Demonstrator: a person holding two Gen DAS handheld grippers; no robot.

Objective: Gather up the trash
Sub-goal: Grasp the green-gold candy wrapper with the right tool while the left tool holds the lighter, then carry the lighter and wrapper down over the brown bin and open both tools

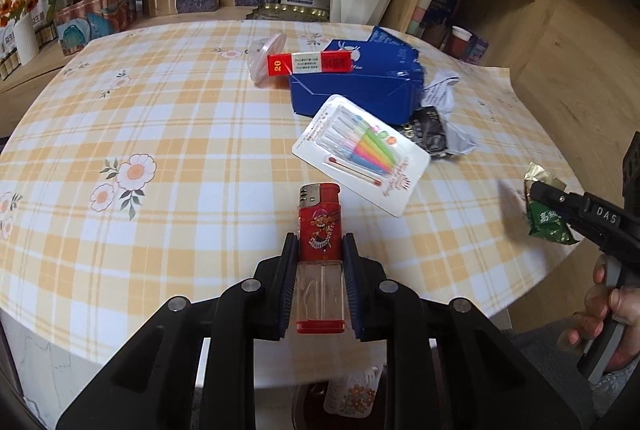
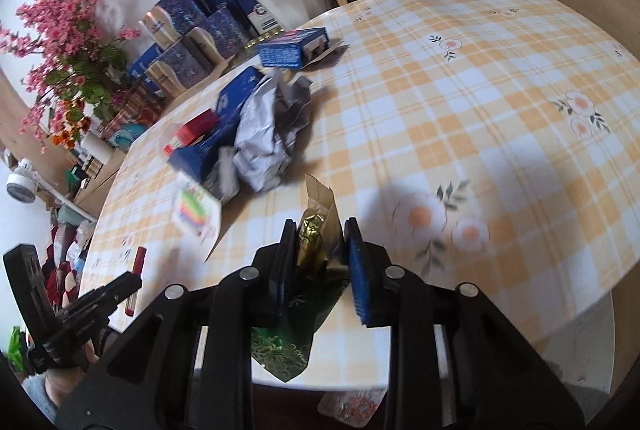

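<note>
Left claw clamped on a red lighter, right claw gripping a green-and-gold wrapper, both above the checked worktop.

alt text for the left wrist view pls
The left gripper is shut on a red lighter above a yellow plaid tablecloth. Beyond lie a candle pack and a blue box; at right, the right gripper holds a green wrapper.
</note>
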